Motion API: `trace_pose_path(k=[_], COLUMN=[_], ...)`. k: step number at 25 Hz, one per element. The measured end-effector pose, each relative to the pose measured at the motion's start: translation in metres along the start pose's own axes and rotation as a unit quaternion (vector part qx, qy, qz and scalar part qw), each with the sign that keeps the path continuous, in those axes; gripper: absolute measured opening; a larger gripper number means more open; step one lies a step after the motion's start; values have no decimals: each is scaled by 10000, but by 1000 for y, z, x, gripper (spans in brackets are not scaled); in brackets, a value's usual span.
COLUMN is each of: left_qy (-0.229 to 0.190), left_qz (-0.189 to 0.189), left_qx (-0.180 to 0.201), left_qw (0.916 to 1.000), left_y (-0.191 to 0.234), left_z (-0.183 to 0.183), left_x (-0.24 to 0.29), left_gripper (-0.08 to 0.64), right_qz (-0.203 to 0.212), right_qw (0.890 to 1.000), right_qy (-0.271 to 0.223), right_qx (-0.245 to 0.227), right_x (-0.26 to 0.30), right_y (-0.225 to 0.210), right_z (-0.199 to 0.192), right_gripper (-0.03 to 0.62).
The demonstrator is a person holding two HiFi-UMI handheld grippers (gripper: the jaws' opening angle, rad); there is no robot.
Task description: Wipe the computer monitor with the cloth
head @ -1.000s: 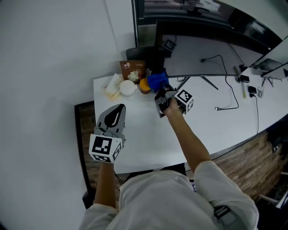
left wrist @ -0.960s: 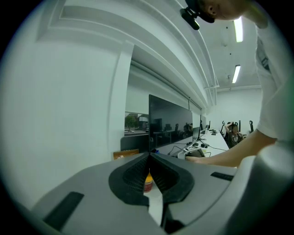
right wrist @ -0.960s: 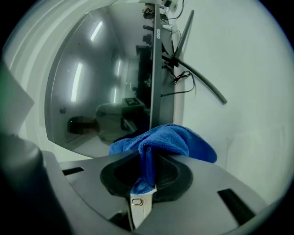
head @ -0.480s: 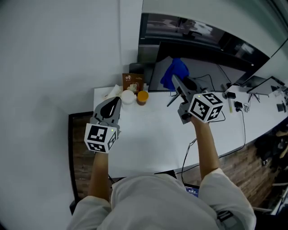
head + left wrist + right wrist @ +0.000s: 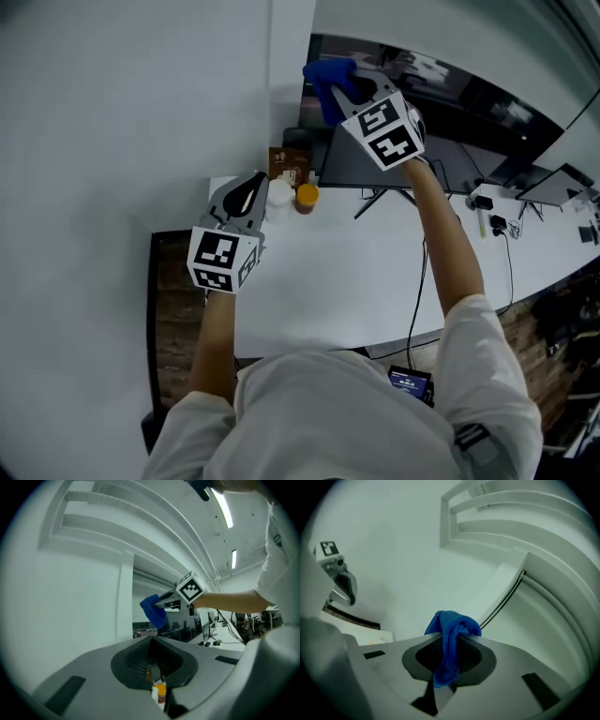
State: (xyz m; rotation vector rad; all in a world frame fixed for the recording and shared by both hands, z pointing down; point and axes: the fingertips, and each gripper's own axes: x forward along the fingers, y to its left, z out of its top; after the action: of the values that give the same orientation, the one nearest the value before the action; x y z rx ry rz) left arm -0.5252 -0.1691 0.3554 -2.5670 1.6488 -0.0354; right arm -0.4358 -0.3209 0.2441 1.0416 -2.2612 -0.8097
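1. Pinched tight in the right gripper (image 5: 447, 656): the blue cloth (image 5: 451, 629), bunched and poking past the tips
2. Held up near the monitor's (image 5: 361, 167) top left corner (no clear contact with the screen yet)
3. Probably soft, light and limp; best gripped mid-fold, leaving a pad to press gently
4. Low and left of the monitor, closed on nothing: the left gripper (image 5: 246, 192)

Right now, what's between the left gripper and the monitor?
Head view: a white tub, an orange item and a brown packet sit on the desk between the left gripper and monitor.
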Motion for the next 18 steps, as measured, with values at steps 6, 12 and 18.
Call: trace_pose_path(k=[6,12,18], left_qy=[194,305,477], left_qz=[119,307,304], left_qx=[-8,-44,-95], left_qw=[9997,9991,9984], left_y=[6,20,22], left_z=[-16,-25,-39], left_x=[-12,-15,-13], left_gripper=[15,15,15], right_qz=[-903,-595,-204], right_qw=[9898,9928,9938], right_qy=[550,687,1042], right_qx=[-959,-781,-333], right_x=[29,44,56], right_y=[6,38,79], right_z=[-26,-51,-96], right_gripper=[69,69,69])
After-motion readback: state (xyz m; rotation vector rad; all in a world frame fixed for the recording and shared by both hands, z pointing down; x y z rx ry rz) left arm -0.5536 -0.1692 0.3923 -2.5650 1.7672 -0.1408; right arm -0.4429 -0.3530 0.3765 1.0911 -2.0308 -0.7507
